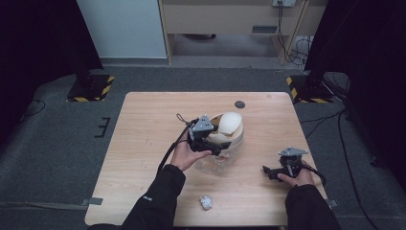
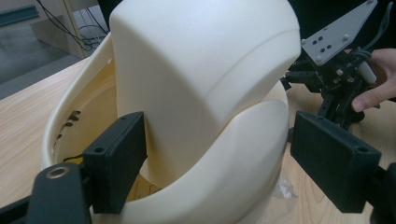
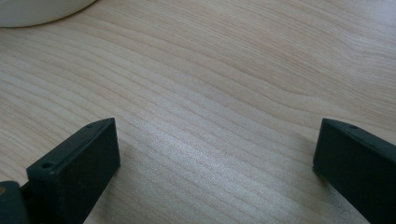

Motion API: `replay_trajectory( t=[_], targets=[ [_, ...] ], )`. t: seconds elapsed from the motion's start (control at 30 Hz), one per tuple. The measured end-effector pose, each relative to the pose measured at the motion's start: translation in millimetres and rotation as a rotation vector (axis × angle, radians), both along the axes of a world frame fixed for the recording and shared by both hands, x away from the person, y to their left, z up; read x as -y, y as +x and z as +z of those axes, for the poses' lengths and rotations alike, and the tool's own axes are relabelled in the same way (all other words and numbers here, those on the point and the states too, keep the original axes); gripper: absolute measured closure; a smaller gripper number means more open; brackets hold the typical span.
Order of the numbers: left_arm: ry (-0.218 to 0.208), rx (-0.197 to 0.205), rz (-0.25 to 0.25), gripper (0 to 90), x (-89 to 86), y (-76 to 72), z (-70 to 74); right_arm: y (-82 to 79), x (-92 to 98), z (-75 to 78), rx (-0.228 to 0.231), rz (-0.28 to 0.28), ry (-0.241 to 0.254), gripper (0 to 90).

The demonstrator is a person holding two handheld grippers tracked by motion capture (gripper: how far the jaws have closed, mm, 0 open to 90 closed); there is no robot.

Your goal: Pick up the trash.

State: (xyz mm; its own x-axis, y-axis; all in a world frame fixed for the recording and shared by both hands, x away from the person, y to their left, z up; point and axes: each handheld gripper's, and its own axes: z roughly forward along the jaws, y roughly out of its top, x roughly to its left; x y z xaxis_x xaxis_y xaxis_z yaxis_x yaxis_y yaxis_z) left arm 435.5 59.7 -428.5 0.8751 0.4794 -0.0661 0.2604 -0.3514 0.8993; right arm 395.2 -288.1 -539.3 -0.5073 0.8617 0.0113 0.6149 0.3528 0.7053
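Now my left tool (image 2: pixel 215 158) sits wide open w/ jaws either side of the cream bin lid (image 2: pixel 201 70), not pinching; right tool (image 3: pixel 210 172) open, empty, over counter (image 3: pixel 224 93).

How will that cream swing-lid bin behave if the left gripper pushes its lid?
The lid already sits tilted in the cream bin, so it will probably swing. Its smooth moulded surface looks stiff but slippery. The left gripper straddles it, jaws wide.
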Motion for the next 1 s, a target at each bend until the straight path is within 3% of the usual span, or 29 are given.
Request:
replay_trajectory(
  t=[0.2, 0.4, 0.57, 0.8, 0.97, 1.0],
  targets=[
    [-0.032, -0.024, -0.004, 18.4, -1.4, 3.6, -1.3, 0.0, 0.0, 0.0, 0.0, 0.0, 0.0, 0.7],
    [-0.029, -0.012, -0.002, 18.8, -10.0, 0.2, 6.1, 0.0, 0.0, 0.0, 0.0, 0.0, 0.0, 0.7],
    [0.008, 0.019, -0.003, 18.8, -20.8, -9.7, 15.8, 0.0, 0.0, 0.0, 0.0, 0.0, 0.0, 0.7],
    [-0.013, 0.054, 0.003, 19.0, -51.1, -38.2, 31.3, -0.1, -0.1, 0.0, 0.0, 0.0, 0.0, 0.7],
    [-0.004, 0.048, 0.017, 19.0, -70.2, -57.0, 28.4, 0.0, 0.0, -0.1, 0.002, 0.004, -0.001, 0.7],
    [0.001, 0.037, 0.026, 19.0, -81.2, -66.1, 23.3, 0.0, -0.1, -0.1, 0.002, 0.004, -0.001, 0.7]
  ],
)
